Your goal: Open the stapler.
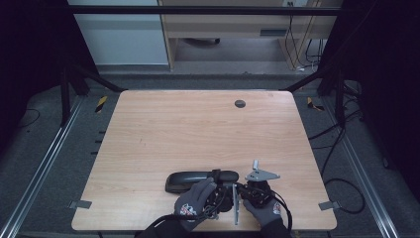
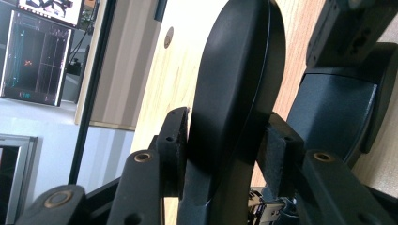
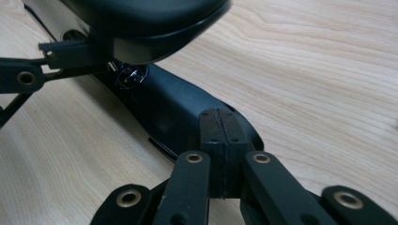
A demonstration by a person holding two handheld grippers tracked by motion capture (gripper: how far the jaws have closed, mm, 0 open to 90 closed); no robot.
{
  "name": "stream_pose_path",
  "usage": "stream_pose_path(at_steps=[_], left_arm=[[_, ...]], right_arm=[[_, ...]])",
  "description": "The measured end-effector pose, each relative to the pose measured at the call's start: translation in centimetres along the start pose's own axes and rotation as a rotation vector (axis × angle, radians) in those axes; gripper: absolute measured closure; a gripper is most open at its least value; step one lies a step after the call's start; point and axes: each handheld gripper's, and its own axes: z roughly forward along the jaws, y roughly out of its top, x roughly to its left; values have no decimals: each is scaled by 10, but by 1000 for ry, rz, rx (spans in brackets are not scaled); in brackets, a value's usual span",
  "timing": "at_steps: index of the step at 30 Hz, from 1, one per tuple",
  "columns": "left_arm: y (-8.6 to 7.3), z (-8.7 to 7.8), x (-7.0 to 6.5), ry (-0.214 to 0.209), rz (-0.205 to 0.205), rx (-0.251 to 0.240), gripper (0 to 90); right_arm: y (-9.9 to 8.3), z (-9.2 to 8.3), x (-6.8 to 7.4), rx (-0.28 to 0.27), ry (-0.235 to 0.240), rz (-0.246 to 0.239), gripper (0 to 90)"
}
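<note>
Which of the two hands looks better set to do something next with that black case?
Probably the right. The left hand-held gripper is already clamped on the lid of the black case, holding it. The right hand-held gripper is shut and holds nothing, resting close beside the case, so it is free to work on it.

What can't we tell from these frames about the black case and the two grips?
- High view: where the left gripper meets the black case is covered by the gloved left hand; the right gripper's jaws are too small to read.
- Left gripper view: the case's lower end is cut off by the bottom edge.
- Right gripper view: whether the shut pads touch the case behind them is unclear.
</note>
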Motion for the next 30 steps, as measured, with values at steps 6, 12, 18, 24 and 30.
stream_pose_path(at_steps=[6,12,18,24,30], left_arm=[[0,0,0,3,-2,-7,568],[0,0,0,1,1,-3,568],[0,0,1,0,2,1,567],[0,0,1,1,-1,0,566],[0,0,1,-3,-2,-1,566]], right_arm=[[0,3,2,9,5,-1,900],[0,4,1,6,13,11,900],[0,5,1,-1,13,20,900],[0,6,2,-6,9,12,900],[0,7,2,-6,18,26,900]])
